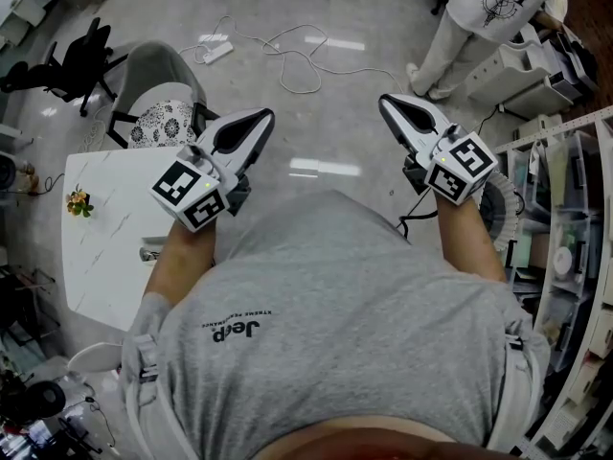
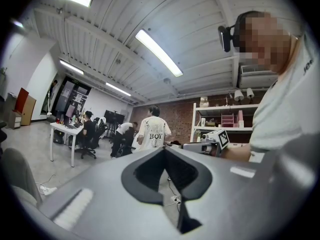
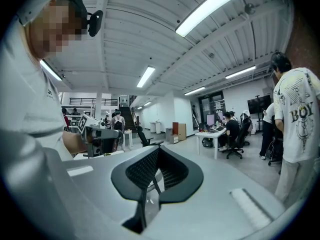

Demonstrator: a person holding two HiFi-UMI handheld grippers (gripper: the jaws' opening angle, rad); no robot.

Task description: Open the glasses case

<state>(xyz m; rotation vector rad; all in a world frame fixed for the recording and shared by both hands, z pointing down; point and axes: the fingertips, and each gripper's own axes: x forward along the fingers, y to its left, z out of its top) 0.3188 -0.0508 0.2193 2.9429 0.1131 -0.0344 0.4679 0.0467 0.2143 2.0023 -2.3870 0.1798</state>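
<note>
No glasses case can be made out in any view. In the head view my left gripper [image 1: 261, 118] and right gripper [image 1: 386, 102] are held level in front of the person's chest, above the floor. Their tips point away from the body. Both have their jaws together with nothing between them. The left gripper view shows the left gripper [image 2: 164, 149] with its dark pads meeting, and the right gripper [image 2: 211, 141] off to the side. The right gripper view shows the right gripper [image 3: 157, 149] the same way, with the left gripper [image 3: 98, 133] beside it.
A white marble-look table [image 1: 105, 228] stands at the left with a small flower [image 1: 79, 202] and a small unclear object [image 1: 151, 252]. Behind it is a grey chair [image 1: 158, 89]. A cable and power strip [image 1: 287, 60] lie on the floor. A person in a white shirt [image 1: 484, 12] stands by shelves [image 1: 565, 238].
</note>
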